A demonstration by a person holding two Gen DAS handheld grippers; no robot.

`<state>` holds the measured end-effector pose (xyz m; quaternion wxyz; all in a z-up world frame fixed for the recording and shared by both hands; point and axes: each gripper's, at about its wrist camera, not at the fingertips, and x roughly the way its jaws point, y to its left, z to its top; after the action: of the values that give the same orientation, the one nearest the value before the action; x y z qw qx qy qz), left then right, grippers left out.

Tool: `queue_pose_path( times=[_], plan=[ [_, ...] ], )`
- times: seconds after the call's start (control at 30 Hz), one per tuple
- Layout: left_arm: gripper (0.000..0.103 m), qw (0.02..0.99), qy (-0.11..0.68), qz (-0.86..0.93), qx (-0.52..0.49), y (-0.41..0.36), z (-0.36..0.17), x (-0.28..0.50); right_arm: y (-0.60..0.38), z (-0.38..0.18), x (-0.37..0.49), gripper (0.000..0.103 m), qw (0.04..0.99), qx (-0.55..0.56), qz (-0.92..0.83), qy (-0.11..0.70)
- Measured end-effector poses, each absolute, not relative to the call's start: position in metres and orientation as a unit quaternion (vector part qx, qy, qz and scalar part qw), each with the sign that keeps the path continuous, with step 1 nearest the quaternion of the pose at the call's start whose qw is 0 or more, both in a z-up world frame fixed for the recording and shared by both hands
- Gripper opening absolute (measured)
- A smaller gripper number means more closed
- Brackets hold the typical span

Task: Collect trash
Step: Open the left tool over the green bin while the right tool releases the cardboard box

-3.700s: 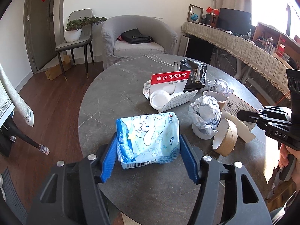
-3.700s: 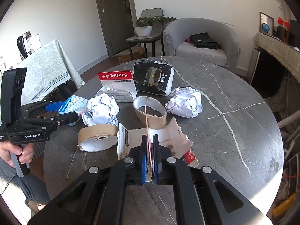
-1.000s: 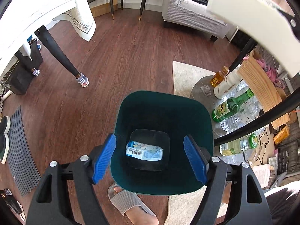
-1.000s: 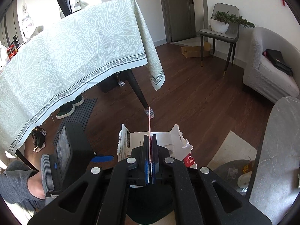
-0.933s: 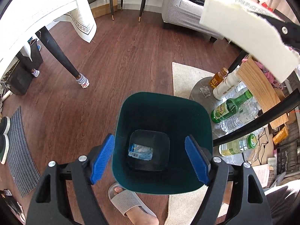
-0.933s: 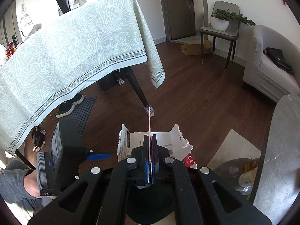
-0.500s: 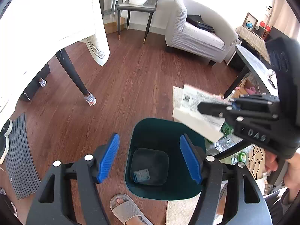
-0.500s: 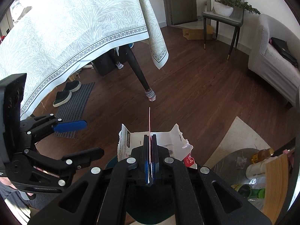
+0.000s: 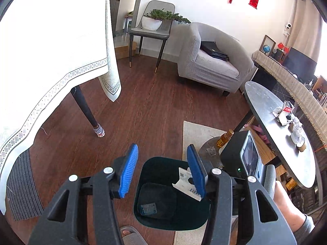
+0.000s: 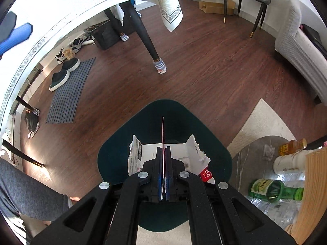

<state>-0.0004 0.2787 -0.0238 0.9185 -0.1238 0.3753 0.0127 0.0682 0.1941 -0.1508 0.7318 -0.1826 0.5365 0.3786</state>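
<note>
Right gripper (image 10: 163,181) is clamped on the torn card (image 10: 143,155), right above the bin (image 10: 114,153). Let go off-centre and it could catch the rim. Left gripper (image 9: 161,169) is closing on nothing.

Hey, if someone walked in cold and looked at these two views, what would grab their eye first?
Probably the dark green bin on the wooden floor, low in both views, with a blue-and-white packet lying at its bottom. Right over its mouth, the right gripper is shut on a torn white and red carton. The left gripper hangs above the bin with nothing between its closing blue fingers.
</note>
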Motion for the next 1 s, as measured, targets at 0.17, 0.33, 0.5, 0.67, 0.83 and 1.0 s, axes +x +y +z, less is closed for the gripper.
queue_pose_path(
  times=[0.17,0.33,0.5,0.67,0.83,1.0],
  plan=[
    [0.052,0.923,0.362,0.012,-0.131,0.277,-0.009,0.001,0.189,-0.153,0.061,0.047,0.730,-0.201,0.366,0.540],
    [0.052,0.930,0.345,0.010,-0.128,0.271,0.008,0.000,0.179,-0.145,0.059,0.047,0.735,-0.202,0.371,0.531],
    [0.052,0.935,0.332,0.007,-0.121,0.260,0.021,0.001,0.171,-0.129,0.052,0.047,0.738,-0.193,0.387,0.519],
    [0.052,0.940,0.320,0.005,-0.122,0.249,0.033,0.006,0.161,-0.093,0.042,0.047,0.749,-0.167,0.421,0.483],
    [0.052,0.944,0.309,0.007,-0.115,0.238,0.042,0.008,0.144,-0.050,0.032,0.047,0.772,-0.144,0.441,0.435],
    [0.052,0.947,0.303,0.004,-0.105,0.225,0.047,0.011,0.118,-0.016,0.032,0.047,0.795,-0.125,0.439,0.399]
  ],
)
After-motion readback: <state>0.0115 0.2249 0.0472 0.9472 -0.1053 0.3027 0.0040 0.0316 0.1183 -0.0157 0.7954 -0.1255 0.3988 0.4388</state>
